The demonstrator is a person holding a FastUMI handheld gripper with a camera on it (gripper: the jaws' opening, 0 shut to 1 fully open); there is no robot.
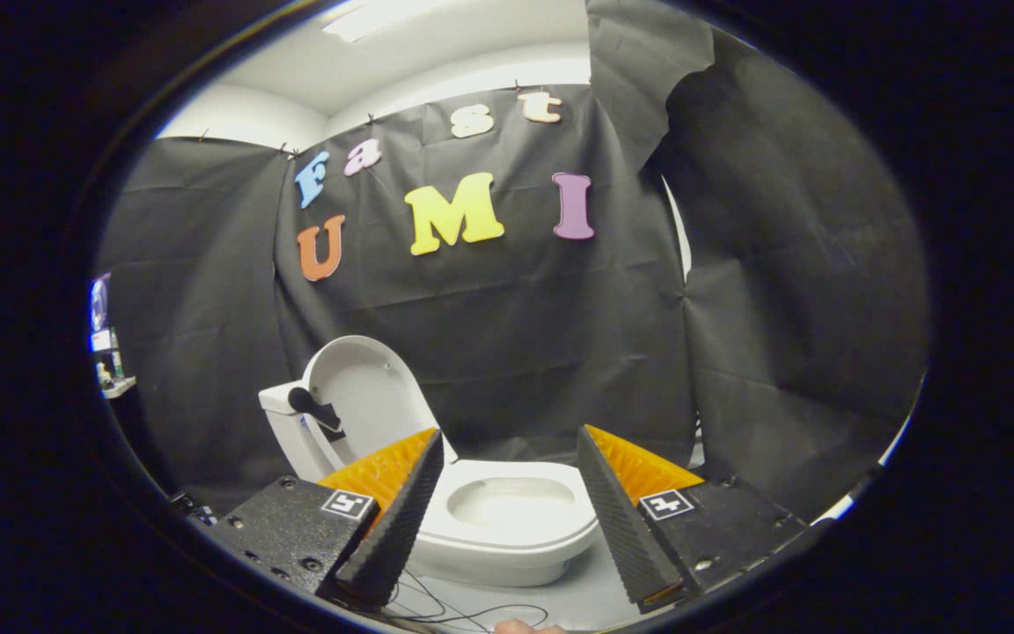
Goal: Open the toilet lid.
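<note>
A small white toilet (507,519) stands on a pale surface just beyond my fingers. Its lid (366,396) is raised, leaning back against the white tank (282,414), and the seat and bowl are exposed. A black flush lever (313,407) sticks out from the tank's side. My gripper (511,440) is open, its two orange and black fingers (401,511) spread wide to either side of the bowl with nothing between them. No finger touches the toilet.
Black cloth walls stand close behind and to the right of the toilet. Thin dark wires (463,608) lie on the pale surface in front of the bowl. A fingertip (520,627) peeks in at the near edge. A cluttered shelf (111,361) sits far left.
</note>
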